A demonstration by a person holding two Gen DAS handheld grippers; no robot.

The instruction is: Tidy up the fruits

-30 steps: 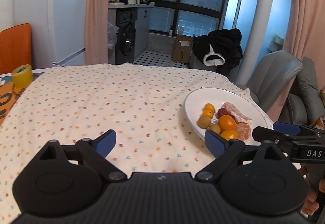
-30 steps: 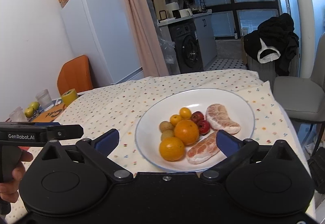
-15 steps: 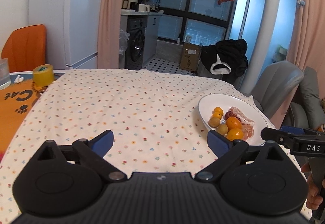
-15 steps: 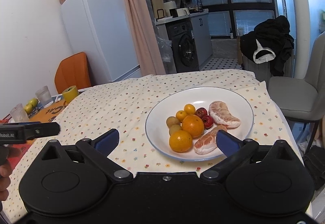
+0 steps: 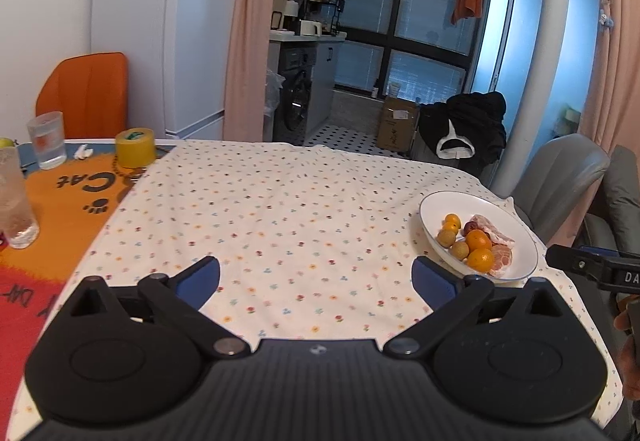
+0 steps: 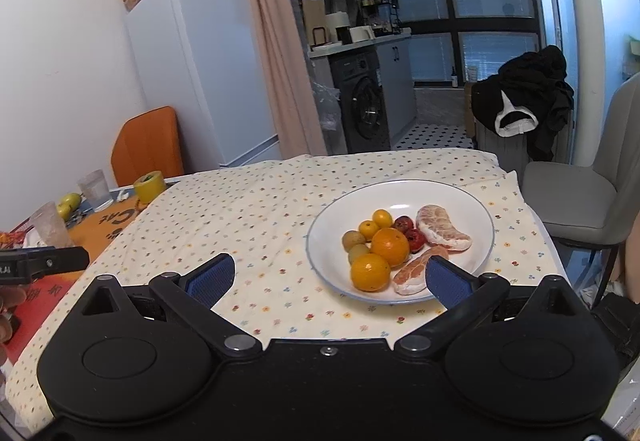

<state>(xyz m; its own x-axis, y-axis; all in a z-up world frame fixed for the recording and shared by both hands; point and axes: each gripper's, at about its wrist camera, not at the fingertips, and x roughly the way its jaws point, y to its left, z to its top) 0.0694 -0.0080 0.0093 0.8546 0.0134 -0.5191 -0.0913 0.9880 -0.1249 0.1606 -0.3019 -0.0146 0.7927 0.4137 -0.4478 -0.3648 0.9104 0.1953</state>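
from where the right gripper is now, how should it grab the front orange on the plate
Grip the front orange across its round middle, coming down from above with the right gripper, jaws already open. A pomelo segment touches its right side and another orange sits just behind, so pinching front-left to back-right probably finds the most room inside the plate rim.

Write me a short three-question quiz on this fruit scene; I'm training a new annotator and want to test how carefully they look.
1. True or false: the white plate lies on the orange mat.
2. Multiple choice: what are the right gripper fingers doing? A) closed on an orange B) apart and empty C) closed on the plate rim
3. Fill in: beside the near glass, the far glass and the yellow tape roll stand on the ____ mat.

Key
1. False: it lies on the floral tablecloth.
2. B
3. orange
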